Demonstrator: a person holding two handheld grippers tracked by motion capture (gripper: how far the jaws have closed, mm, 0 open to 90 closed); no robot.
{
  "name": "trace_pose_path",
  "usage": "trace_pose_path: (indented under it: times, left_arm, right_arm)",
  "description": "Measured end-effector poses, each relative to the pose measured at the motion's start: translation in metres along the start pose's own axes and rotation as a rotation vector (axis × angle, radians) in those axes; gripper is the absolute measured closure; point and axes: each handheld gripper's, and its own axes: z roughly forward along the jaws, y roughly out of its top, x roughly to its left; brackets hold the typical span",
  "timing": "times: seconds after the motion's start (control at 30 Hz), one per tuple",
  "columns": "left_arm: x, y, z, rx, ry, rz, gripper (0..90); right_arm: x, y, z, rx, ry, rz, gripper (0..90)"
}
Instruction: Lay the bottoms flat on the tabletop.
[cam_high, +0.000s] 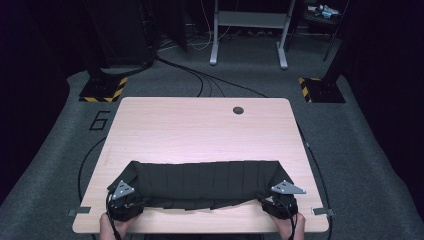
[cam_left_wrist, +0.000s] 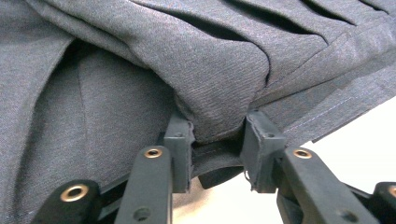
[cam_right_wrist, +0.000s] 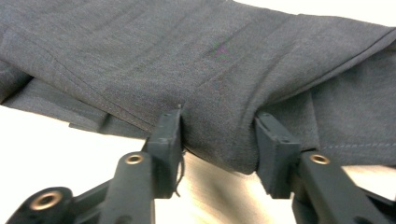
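A dark grey pleated garment (cam_high: 200, 182) lies spread in a wide band across the near part of the light wooden table (cam_high: 200, 125). My left gripper (cam_high: 129, 197) sits at the garment's near left corner. In the left gripper view a bunched fold of the cloth (cam_left_wrist: 219, 93) bulges between the pads of the left gripper (cam_left_wrist: 217, 140), which press on both its sides. My right gripper (cam_high: 275, 197) sits at the near right corner. In the right gripper view a fold of the cloth (cam_right_wrist: 219, 116) is pinched by the right gripper (cam_right_wrist: 219, 140). A hand holds each gripper at the table's near edge.
A round cable hole (cam_high: 238, 110) sits near the table's far edge. Bare wood stretches from the garment to that edge. Beyond the table, cables cross the grey carpet, a metal desk frame (cam_high: 249, 30) stands at the back, and yellow-and-black striped bases (cam_high: 102, 90) (cam_high: 320, 87) flank it.
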Motion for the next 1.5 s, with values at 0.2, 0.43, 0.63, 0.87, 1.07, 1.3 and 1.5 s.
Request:
trace_pose_path:
  times: [0.2, 0.43, 0.63, 0.87, 1.07, 1.3, 1.5]
  left_arm:
    - [-0.002, 0.005, -0.004, -0.005, 0.021, 0.01, 61.0]
    - [-0.001, 0.007, -0.005, -0.011, 0.012, 0.031, 67.5]
    - [0.0, 0.009, -0.006, -0.028, 0.007, 0.037, 73.0]
    - [0.0, 0.015, -0.012, -0.047, -0.007, 0.037, 74.3]
    - [0.002, 0.022, -0.015, -0.071, -0.01, 0.036, 74.8]
    - [0.004, 0.029, -0.017, -0.079, -0.009, 0.051, 75.1]
    - [0.005, 0.034, -0.018, -0.089, -0.008, 0.053, 75.3]
  right_arm:
    - [0.0, 0.004, -0.003, -0.007, -0.012, -0.013, 58.2]
    - [-0.001, 0.006, -0.001, 0.001, -0.01, -0.018, 67.5]
    - [-0.001, 0.007, -0.005, -0.015, -0.012, -0.027, 78.7]
    - [-0.001, 0.013, -0.011, -0.038, -0.009, -0.039, 81.1]
    - [-0.002, 0.021, -0.015, -0.061, -0.01, -0.035, 81.5]
    - [-0.004, 0.028, -0.017, -0.074, -0.014, -0.049, 81.7]
    - [-0.005, 0.034, -0.019, -0.079, -0.019, -0.053, 81.8]
